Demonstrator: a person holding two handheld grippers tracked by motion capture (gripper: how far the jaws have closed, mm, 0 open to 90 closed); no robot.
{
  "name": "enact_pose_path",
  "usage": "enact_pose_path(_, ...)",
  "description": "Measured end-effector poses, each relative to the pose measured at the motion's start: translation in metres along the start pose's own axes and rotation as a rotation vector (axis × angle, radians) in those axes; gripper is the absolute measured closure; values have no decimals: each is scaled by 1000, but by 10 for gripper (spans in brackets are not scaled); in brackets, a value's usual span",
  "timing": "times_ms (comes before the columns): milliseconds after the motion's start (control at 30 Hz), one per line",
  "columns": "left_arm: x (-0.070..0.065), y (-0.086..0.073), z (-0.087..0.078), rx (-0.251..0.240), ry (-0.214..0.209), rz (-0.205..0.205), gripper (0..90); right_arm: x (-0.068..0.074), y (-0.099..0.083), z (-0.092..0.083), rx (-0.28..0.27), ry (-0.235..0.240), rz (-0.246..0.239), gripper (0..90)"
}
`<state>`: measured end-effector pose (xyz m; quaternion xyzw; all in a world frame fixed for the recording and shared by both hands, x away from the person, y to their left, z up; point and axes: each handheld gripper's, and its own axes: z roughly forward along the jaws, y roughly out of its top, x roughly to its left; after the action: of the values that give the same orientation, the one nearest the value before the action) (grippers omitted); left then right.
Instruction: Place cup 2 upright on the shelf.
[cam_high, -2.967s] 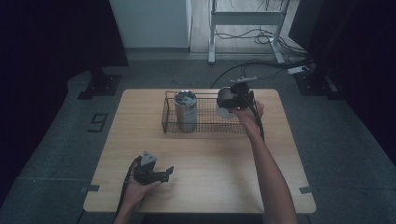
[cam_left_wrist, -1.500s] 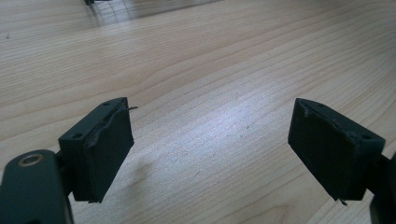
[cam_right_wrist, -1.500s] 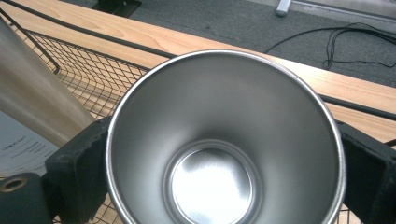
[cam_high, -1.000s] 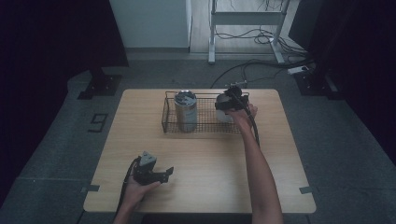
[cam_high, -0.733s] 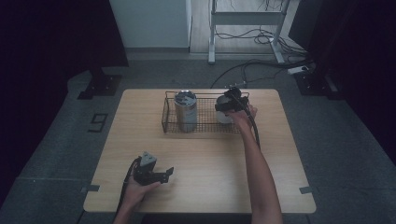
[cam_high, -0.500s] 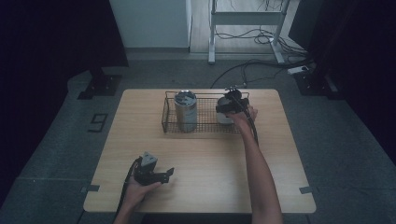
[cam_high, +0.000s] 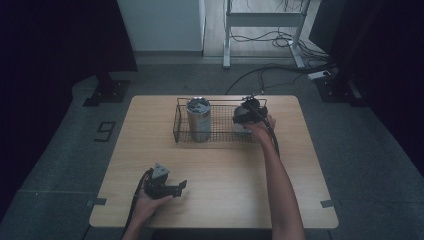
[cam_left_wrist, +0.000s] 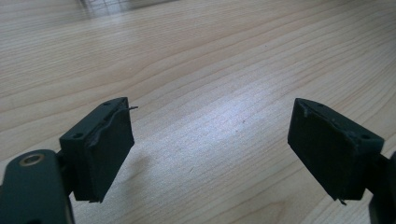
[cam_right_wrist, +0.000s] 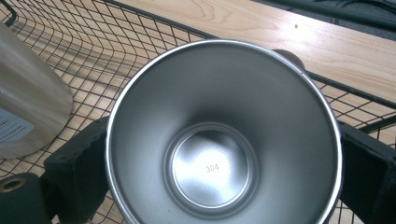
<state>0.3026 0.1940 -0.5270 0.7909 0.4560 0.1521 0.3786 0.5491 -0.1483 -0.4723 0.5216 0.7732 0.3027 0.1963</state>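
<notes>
right gripper (cam_high: 245, 116) jaws astride steel cup (cam_right_wrist: 223, 135) inside wire basket (cam_high: 220, 136), pads at cup rim, tall tumbler (cam_high: 198, 119) beside, left gripper (cam_left_wrist: 210, 149) jaws apart above bare table (cam_left_wrist: 224, 60)

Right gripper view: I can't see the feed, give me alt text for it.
A steel cup seen from straight above, mouth open and empty, sits between the right claw jaws, which flank its rim on either side inside a wire basket. A taller steel tumbler stands at the left edge, and the wooden table lies beyond the basket.
</notes>
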Motion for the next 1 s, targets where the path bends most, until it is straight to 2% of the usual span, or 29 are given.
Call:
enact_pose_path(100,0,0,0,1,0,1,143,2,0,0,3,-13,-1,52)
enact_pose_path(233,0,-1,0,0,0,-1,143,5,-1,2,15,-50,-28,35)
enact_pose_path(400,0,-1,1,7,4,-1,143,3,-2,1,5,-20,-10,24)
enact_pose_path(700,1,-1,0,12,-2,-1,143,-1,-4,-13,-111,8,33,29)
enact_pose_path(1000,2,-2,0,12,1,-2,143,2,0,-35,-186,4,26,39)
